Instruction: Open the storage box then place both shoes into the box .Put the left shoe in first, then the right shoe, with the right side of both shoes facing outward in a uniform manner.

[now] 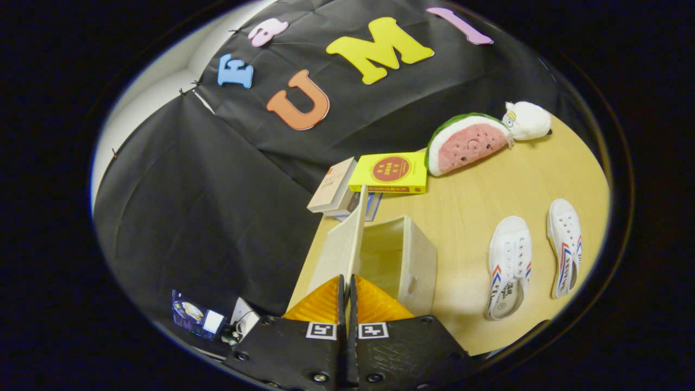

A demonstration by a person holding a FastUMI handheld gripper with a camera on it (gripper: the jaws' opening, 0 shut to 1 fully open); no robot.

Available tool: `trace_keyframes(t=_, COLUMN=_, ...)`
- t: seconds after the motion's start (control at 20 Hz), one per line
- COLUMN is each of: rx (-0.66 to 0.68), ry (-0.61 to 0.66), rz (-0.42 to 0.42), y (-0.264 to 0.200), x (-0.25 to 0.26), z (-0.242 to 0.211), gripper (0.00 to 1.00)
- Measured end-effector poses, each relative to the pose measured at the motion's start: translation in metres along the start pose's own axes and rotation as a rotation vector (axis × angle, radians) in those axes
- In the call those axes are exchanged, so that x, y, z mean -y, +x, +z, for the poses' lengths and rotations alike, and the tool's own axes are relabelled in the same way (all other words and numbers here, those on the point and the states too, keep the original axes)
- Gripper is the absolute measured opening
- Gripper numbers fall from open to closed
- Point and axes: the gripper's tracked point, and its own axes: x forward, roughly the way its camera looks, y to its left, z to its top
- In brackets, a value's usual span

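Gripper [347, 288] jaws clenched on thin stiff lid [355, 239] edge of box [415, 260], apparently light plastic. Shoes [507, 266] beyond look soft, light canvas; pinch heel collar.

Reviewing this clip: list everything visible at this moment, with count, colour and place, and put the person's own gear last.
Cream plastic storage box: one, open, on the table just beyond the fingers.
Cream box lid: one, raised on edge, pinched between the fingers.
White canvas shoes with red and blue stripes: two, side by side on the table beside the box.
Yellow book with a red circle: one, beyond the box.
Pale books: a small stack beside and under the yellow one; count unclear.
Watermelon-slice plush toy: one, red and green, beyond the shoes.
White plush toy: one, touching the watermelon.
Light wooden table: one, under everything.
Gripper: one, shut on the lid edge.
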Motion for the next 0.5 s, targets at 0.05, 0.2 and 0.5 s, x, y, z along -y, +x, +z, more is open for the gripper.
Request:
trace_keyframes(t=0.05, rx=0.013, ry=-0.020, rz=0.004, y=-0.001, x=-0.013, z=0.004, gripper=0.00)
trace_keyframes(t=0.2, rx=0.045, ry=-0.099, rz=0.035, y=-0.004, x=-0.058, z=0.011, gripper=0.00)
trace_keyframes(t=0.5, rx=0.084, ry=-0.326, rz=0.088, y=0.014, x=-0.147, z=0.008, gripper=0.05)
